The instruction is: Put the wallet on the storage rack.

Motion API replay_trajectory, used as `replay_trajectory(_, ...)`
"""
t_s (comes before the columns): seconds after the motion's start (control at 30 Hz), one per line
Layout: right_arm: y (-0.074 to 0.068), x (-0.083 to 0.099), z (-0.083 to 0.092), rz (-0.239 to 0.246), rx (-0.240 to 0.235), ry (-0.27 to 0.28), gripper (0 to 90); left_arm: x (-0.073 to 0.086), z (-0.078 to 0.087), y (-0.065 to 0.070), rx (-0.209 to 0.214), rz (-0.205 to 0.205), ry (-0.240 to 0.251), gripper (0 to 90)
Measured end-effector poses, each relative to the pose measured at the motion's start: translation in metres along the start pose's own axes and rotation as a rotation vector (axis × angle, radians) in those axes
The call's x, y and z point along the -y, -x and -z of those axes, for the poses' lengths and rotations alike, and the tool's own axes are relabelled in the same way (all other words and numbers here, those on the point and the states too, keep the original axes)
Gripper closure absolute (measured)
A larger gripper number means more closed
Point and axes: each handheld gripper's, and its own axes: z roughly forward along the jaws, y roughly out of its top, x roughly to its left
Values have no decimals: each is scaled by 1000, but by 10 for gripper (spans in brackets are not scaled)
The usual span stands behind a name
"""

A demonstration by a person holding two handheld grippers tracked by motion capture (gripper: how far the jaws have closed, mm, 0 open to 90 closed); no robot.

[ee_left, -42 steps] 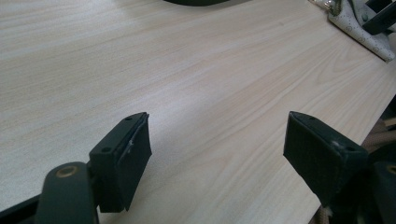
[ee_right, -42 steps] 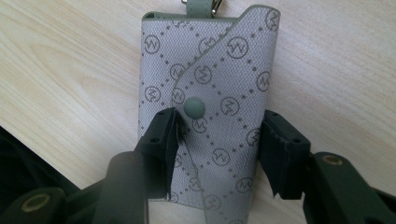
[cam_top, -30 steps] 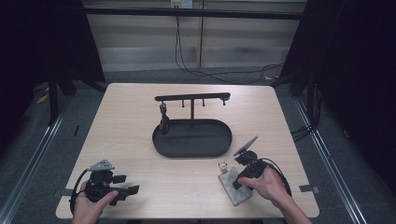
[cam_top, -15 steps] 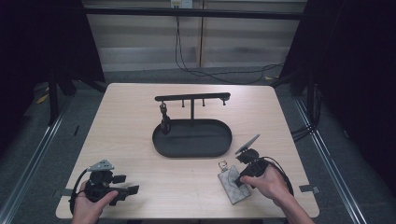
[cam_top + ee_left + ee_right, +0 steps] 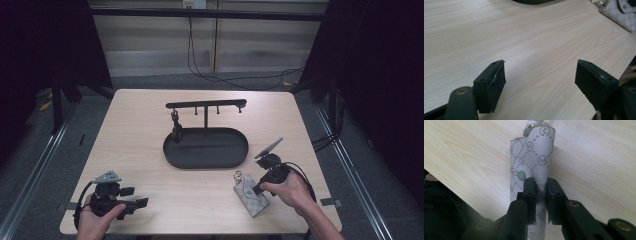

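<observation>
The right gripper (image 5: 540,191) had its jaws clenched on the key pouch (image 5: 531,162), biting a raised fold near the end away from the clasp. In the right gripper view the pouch ran straight out from between the jaws, with the snap button just left of them and the metal ring (image 5: 533,123) at the far tip. Honestly the grab looked decent but narrow, so I'd have kept the squeeze firm and lifted slowly and straight, letting the ring end hang free instead of dragging it over the wood. If the plan was hooking it on the rack (image 5: 206,105), that ring needed to end up facing the pegs, so a bit of wrist roll on the way up would have helped.

From the high view the pouch (image 5: 251,196) sat near the front edge of the surface (image 5: 135,130), toward the right corner, well apart from the black tray (image 5: 206,152) in the middle. The left gripper (image 5: 136,203) rested by the front left corner, jaws spread wide with nothing between them, far from the pouch.
</observation>
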Motion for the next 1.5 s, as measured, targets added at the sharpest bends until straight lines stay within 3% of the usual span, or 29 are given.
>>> replay_trajectory(0.2, -5, -5, 7, 11, 20, -4, 814, 0, 0, 0, -4, -6, -1, 243)
replay_trajectory(0.53, -8, -10, 17, 15, 104, -17, 825, 0, 0, 0, -3, -7, -3, 243)
replay_trajectory(1.07, -1, -16, 41, -21, 129, -14, 827, 0, 1, -1, 2, 1, -4, 242)
replay_trajectory(1.5, 0, -21, 56, -32, 129, 27, 828, 0, 1, -2, 6, 13, 1, 227)
